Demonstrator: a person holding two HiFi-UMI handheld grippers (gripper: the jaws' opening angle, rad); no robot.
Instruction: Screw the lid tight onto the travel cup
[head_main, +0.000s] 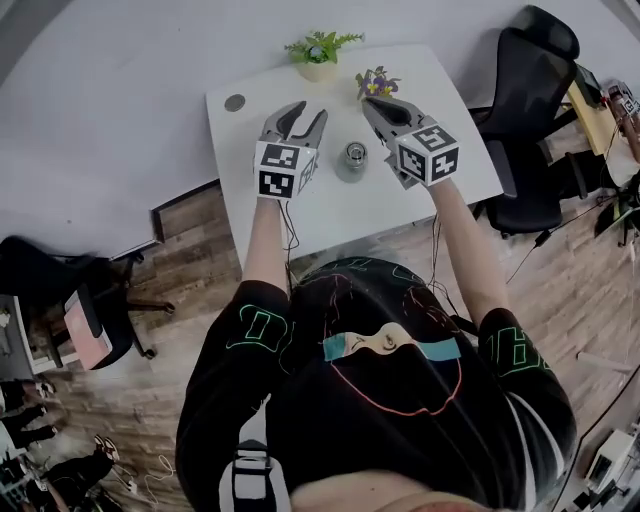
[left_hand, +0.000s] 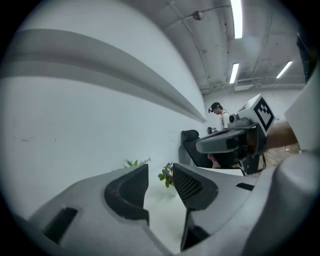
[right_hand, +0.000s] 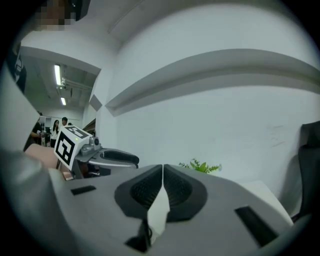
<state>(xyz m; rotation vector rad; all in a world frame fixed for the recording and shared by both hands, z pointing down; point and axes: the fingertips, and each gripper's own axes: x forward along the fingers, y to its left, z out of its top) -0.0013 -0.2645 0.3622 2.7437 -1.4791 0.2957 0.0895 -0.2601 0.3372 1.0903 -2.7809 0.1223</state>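
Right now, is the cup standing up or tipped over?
Standing up. The head view looks down on the round top of the travel cup, which sits on the white table.

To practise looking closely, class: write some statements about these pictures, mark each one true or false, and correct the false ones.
1. In the head view the travel cup stands on the table, showing between the two grippers. True.
2. The right gripper is clamped on the cup. False: its jaws are together with nothing in them, away from the cup.
3. The left gripper has its jaws apart with nothing between them. True.
4. Only one plant is on the table. False: there are two at the far edge, a green plant and a purple-flowered plant.
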